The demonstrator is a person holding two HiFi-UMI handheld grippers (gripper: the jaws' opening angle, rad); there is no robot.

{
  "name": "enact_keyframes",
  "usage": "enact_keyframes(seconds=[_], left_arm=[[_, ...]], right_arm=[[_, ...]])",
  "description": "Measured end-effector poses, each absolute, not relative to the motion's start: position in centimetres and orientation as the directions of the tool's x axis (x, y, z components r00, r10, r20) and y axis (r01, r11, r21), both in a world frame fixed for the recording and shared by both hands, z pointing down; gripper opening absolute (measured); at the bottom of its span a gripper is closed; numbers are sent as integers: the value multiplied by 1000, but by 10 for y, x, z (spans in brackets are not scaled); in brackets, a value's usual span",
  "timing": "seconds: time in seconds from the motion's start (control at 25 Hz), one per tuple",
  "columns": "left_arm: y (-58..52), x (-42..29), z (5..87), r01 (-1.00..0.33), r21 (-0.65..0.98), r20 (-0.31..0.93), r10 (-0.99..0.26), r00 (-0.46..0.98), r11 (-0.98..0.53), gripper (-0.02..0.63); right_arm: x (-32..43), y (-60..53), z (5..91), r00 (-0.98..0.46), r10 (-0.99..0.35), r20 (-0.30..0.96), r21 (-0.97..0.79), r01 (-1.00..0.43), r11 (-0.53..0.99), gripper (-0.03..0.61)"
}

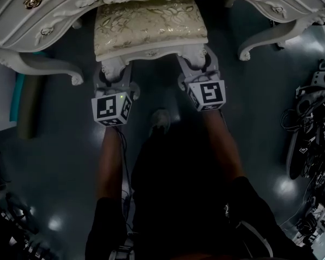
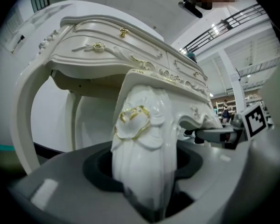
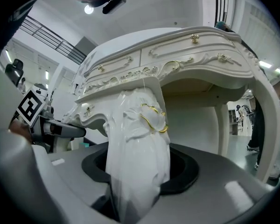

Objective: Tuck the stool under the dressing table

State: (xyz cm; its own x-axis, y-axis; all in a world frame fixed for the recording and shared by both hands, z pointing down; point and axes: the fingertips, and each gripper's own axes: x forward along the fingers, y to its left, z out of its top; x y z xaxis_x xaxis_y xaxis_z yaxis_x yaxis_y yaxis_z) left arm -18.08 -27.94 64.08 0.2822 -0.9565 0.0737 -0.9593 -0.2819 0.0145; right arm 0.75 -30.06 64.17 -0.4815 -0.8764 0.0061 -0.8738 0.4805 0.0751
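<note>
The stool has a gold-patterned cream cushion and carved white legs, and its far half lies under the white dressing table. My left gripper is shut on the stool's front left leg. My right gripper is shut on the front right leg. In each gripper view the carved leg with its gold rose fills the gap between the grey jaws, and the dressing table rises close behind. The stool's feet are hidden.
The table's curved front legs flank the stool. A person's shoe stands on the dark floor just behind the grippers. Cables and gear lie at the right, and a dark roll lies at the left.
</note>
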Motion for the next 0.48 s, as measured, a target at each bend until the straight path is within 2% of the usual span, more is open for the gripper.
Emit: enact_keyframes(seconds=[0.48], left_arm=[[-311,-185,648,-957,-2,70,-955,288,-289,261]], right_arm=[[4,-330,652,-471,-882,-3,62,-881,470,244]])
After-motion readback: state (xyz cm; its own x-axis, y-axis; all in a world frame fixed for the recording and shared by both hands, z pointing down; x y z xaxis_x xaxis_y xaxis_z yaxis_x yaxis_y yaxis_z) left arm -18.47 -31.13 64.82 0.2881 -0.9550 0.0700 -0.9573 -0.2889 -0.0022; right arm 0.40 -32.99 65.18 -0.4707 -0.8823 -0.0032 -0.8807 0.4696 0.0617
